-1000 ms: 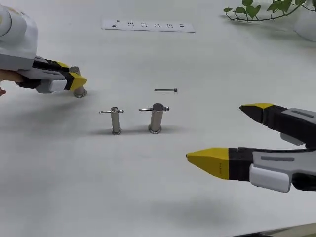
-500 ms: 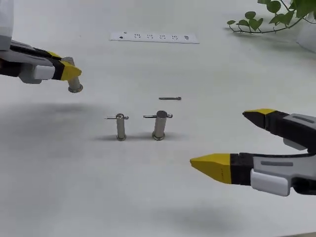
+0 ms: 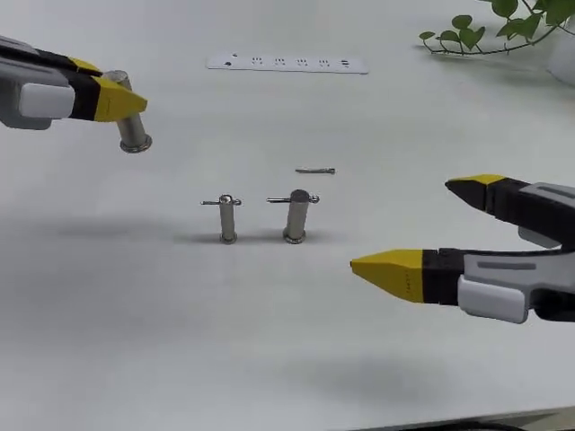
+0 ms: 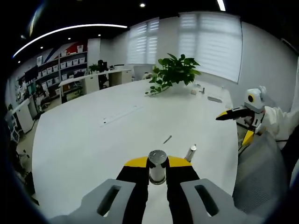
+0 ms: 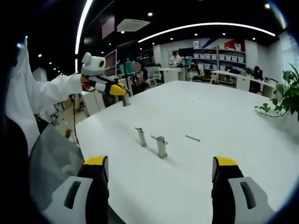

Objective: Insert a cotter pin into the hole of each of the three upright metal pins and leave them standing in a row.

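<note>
One bare metal pin (image 3: pixel 133 135) hangs clenched in the left tongs (image 3: pixel 130 101); set down crooked, it could topple. Right tongs (image 3: pixel 400 224) gape empty.

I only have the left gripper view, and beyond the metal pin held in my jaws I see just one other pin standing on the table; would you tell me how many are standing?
Observer: Two. The head view shows a thinner pin and a thicker pin upright side by side.
Operator: Thank you. Do they carry cotter pins?
Observer: Yes: a cotter pin crosses the thinner pin's top and another cotter pin the thicker one's.
Operator: Is my held pin off the table?
Observer: It seems so: in the head view the held pin hangs from the left gripper with its foot apparently clear of the table.
</note>
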Tool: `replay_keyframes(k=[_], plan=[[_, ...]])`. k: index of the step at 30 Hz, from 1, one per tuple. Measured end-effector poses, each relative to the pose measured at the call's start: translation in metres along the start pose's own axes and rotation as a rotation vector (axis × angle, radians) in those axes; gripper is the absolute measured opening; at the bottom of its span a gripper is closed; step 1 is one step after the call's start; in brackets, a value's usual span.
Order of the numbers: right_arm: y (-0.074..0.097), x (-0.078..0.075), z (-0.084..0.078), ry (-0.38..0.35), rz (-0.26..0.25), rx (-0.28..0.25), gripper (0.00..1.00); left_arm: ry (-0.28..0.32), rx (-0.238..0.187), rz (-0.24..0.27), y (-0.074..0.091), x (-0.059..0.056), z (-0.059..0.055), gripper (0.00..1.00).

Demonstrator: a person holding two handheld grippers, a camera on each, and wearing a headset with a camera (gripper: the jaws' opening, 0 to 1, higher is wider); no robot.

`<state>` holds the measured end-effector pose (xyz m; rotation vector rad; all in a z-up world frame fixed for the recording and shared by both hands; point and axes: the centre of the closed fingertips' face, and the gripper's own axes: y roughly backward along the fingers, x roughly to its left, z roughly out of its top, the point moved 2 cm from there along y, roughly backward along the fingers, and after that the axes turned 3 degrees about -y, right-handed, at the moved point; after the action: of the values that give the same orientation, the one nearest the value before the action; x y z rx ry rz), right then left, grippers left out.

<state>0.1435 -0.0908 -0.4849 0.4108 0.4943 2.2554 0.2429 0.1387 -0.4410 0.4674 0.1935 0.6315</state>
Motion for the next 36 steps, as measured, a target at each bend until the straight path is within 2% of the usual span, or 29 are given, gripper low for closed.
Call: replay_keyframes(k=[3, 5, 7, 10, 13, 15, 20, 25, 27, 29, 36], plan=[[-0.001, -0.001, 0.0, 0.001, 0.0, 0.0, 0.9, -0.029, -0.016, -0.035, -0.001, -0.015, 0.005, 0.1], [-0.002, 0.0, -0.003, -0.003, 0.004, 0.003, 0.9, -0.052, -0.025, -0.075, -0.003, -0.027, 0.007, 0.1], [-0.003, 0.0, -0.006, -0.013, 0.002, 0.01, 0.89, -0.038, -0.021, -0.094, -0.006, -0.037, 0.006, 0.1], [-0.003, -0.002, -0.009, -0.006, -0.001, 0.019, 0.89, -0.049, -0.018, -0.128, -0.011, -0.054, 0.005, 0.1], [-0.003, 0.0, -0.01, -0.002, 0.009, 0.022, 0.9, -0.033, -0.02, -0.154, -0.017, -0.068, 0.002, 0.1], [-0.003, -0.001, -0.01, 0.0, 0.008, 0.017, 0.9, -0.044, -0.016, -0.164, -0.021, -0.08, -0.002, 0.1], [-0.003, -0.002, -0.012, 0.0, 0.008, 0.022, 0.9, -0.053, 0.003, -0.201, -0.032, -0.104, -0.015, 0.1], [-0.003, -0.003, -0.014, -0.011, 0.009, 0.023, 0.9, -0.053, 0.015, -0.221, -0.042, -0.115, -0.028, 0.1], [-0.003, -0.003, -0.015, -0.013, 0.007, 0.021, 0.91, -0.105, 0.03, -0.226, -0.045, -0.12, -0.033, 0.1], [-0.003, -0.001, -0.017, -0.012, 0.011, 0.03, 0.91, -0.113, 0.045, -0.229, -0.047, -0.126, -0.036, 0.1], [-0.004, 0.003, -0.017, -0.035, 0.013, 0.02, 0.91, -0.115, 0.065, -0.239, -0.054, -0.132, -0.046, 0.1]])
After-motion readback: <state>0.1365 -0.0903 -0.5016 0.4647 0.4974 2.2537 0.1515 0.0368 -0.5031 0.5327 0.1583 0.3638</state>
